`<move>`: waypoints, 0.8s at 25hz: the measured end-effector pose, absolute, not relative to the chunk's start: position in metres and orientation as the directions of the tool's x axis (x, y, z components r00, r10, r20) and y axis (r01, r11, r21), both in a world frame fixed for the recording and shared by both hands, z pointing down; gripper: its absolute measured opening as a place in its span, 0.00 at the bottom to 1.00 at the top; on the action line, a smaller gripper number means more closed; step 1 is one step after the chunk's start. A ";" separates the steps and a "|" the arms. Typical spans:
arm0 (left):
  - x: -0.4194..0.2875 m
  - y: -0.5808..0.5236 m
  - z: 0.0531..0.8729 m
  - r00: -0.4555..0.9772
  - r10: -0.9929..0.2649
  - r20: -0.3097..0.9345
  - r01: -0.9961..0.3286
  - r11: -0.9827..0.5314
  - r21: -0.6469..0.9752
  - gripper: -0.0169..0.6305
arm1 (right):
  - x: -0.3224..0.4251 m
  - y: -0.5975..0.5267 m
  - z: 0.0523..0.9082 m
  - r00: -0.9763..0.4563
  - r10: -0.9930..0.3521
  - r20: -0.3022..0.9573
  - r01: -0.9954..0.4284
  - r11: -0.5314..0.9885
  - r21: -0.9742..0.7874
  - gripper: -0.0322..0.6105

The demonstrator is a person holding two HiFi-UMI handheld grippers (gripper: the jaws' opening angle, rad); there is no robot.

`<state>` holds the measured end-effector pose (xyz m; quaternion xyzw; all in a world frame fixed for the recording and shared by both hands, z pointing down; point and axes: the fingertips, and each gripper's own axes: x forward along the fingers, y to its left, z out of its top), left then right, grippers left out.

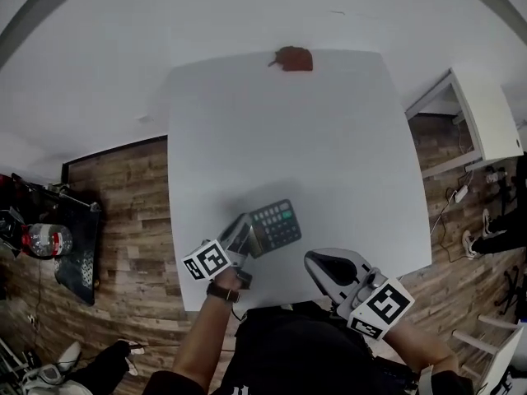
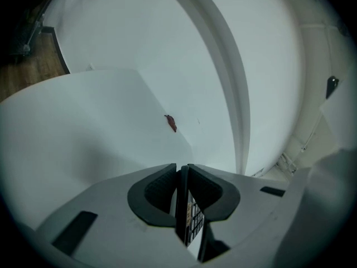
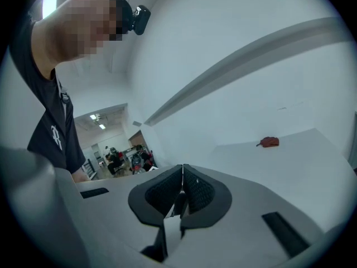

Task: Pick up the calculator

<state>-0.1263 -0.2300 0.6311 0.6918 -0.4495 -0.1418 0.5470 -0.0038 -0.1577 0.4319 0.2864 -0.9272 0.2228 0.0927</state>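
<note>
**At the near edge of the table (image 1: 329,138), the calculator (image 1: 276,225) sat in the left gripper (image 1: 247,234)**

Low in the head view, just left of centre, the left gripper was clamped on the calculator's left end. The dark keypad, with a few green keys, faced up and tilted toward the upper right of the frame. A soft shadow lay on the white table to the upper left of it, and the calculator looked to be held clear of the top, though I could not be sure from above.

Seen in the left gripper view, the left gripper (image 2: 182,171) had its dark ribbed pads (image 2: 162,187) pressed against either face of the calculator (image 2: 192,219). The calculator stood edge-on in the narrow gap between them, with rows of keys showing low in the frame. The table (image 2: 83,127) spread out beyond and below the jaws.

The right gripper (image 1: 318,262) hung at the lower right of the head view, well apart from the calculator, over the table's near edge. In its own view the right gripper (image 3: 182,171) had its jaws drawn together at the tips with nothing between them.

A small red lump (image 1: 292,58) lay at the far edge of the table, top centre of the head view. It also showed mid-frame in the left gripper view (image 2: 170,123) and at the right of the right gripper view (image 3: 269,142). Wood floor (image 1: 132,196) flanked the table on both sides.
</note>
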 end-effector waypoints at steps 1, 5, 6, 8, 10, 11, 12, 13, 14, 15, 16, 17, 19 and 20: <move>-0.124 -0.224 0.621 0.553 -0.781 0.289 -0.464 -0.001 0.886 0.12 | -0.002 -0.155 0.428 -0.824 -0.489 0.285 -0.564 0.747 -0.351 0.07; -0.114 -0.206 0.582 0.544 -0.798 0.259 -0.457 -0.022 0.889 0.12 | 0.004 -0.150 0.410 -0.841 -0.484 0.242 -0.541 0.777 -0.323 0.07; -0.110 -0.203 0.571 0.542 -0.802 0.249 -0.455 -0.031 0.890 0.12 | 0.005 -0.148 0.405 -0.845 -0.484 0.229 -0.534 0.784 -0.315 0.07; -0.102 -0.196 0.549 0.542 -0.810 0.226 -0.450 -0.053 0.892 0.12 | 0.011 -0.145 0.395 -0.852 -0.484 0.203 -0.524 0.797 -0.301 0.07; -0.094 -0.189 0.528 0.541 -0.817 0.200 -0.447 -0.078 0.891 0.12 | 0.017 -0.141 0.385 -0.856 -0.485 0.180 -0.518 0.806 -0.288 0.07; -0.091 -0.186 0.518 0.539 -0.821 0.186 -0.446 -0.091 0.890 0.12 | 0.020 -0.138 0.381 -0.857 -0.487 0.169 -0.516 0.809 -0.283 0.07; -0.088 -0.184 0.508 0.535 -0.827 0.174 -0.447 -0.102 0.889 0.12 | 0.023 -0.136 0.378 -0.857 -0.490 0.159 -0.515 0.811 -0.277 0.07; -0.087 -0.181 0.500 0.529 -0.832 0.167 -0.450 -0.108 0.887 0.12 | 0.027 -0.134 0.375 -0.857 -0.492 0.150 -0.515 0.813 -0.272 0.07; -0.086 -0.179 0.493 0.524 -0.836 0.163 -0.455 -0.112 0.884 0.12 | 0.030 -0.133 0.372 -0.857 -0.495 0.142 -0.515 0.815 -0.266 0.07; -0.085 -0.176 0.485 0.519 -0.840 0.159 -0.460 -0.118 0.880 0.12 | 0.033 -0.131 0.368 -0.857 -0.497 0.133 -0.514 0.817 -0.261 0.07; -0.084 -0.173 0.479 0.516 -0.843 0.153 -0.466 -0.127 0.876 0.12 | 0.037 -0.130 0.365 -0.858 -0.499 0.125 -0.514 0.819 -0.256 0.07; -0.082 -0.171 0.472 0.516 -0.845 0.139 -0.467 -0.141 0.873 0.12 | 0.041 -0.129 0.361 -0.858 -0.501 0.117 -0.513 0.820 -0.252 0.07; -0.078 -0.165 0.455 0.516 -0.850 0.102 -0.455 -0.171 0.874 0.12 | 0.048 -0.126 0.354 -0.858 -0.505 0.099 -0.513 0.823 -0.245 0.07; -0.076 -0.162 0.446 0.513 -0.854 0.088 -0.451 -0.181 0.874 0.12 | 0.051 -0.125 0.350 -0.857 -0.507 0.090 -0.512 0.824 -0.242 0.07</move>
